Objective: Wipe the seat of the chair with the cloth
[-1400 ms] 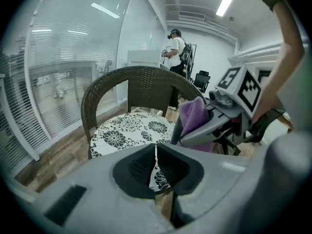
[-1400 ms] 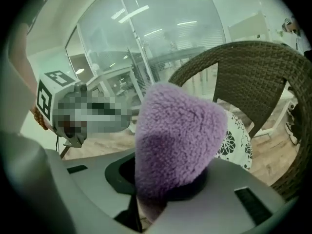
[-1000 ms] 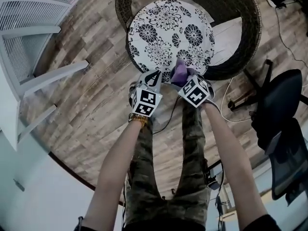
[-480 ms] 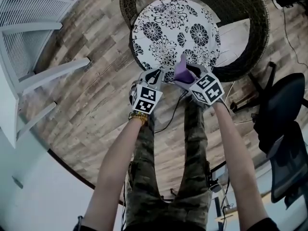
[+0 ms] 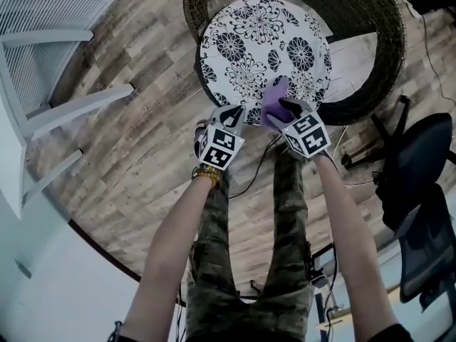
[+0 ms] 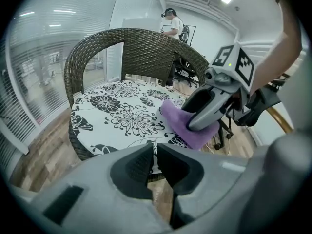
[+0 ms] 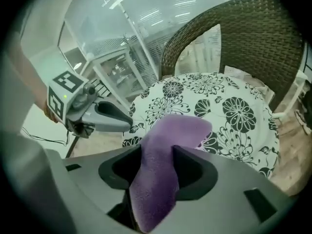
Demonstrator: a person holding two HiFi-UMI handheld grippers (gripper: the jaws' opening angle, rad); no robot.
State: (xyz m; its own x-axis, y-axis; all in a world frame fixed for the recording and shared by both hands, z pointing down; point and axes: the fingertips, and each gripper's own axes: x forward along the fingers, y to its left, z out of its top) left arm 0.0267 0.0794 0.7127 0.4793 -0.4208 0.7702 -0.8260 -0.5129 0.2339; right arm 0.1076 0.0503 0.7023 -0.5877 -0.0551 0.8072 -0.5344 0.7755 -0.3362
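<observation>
The wicker chair (image 5: 370, 63) has a round white seat cushion (image 5: 263, 48) with black flower print. A purple cloth (image 5: 274, 100) hangs from my right gripper (image 5: 285, 109) over the seat's near edge. In the right gripper view the cloth (image 7: 168, 130) fills the gap between the jaws, which have just been closing on it, and its free end droops toward the cushion (image 7: 229, 116). My left gripper (image 5: 229, 112) is shut with nothing in it, just left of the cloth at the seat's near edge. The left gripper view shows the right gripper (image 6: 204, 111) with the cloth (image 6: 187, 126).
A white slatted chair (image 5: 43, 63) stands at the left, a black office chair (image 5: 420, 177) at the right. A thin cable (image 5: 249, 177) runs over the wooden floor by my legs. A person (image 6: 171, 26) stands far behind the wicker chair.
The right gripper has rolled and shifted slightly right, bringing the cloth onto the seat's near edge. The left gripper has sunk a little toward the seat edge.
</observation>
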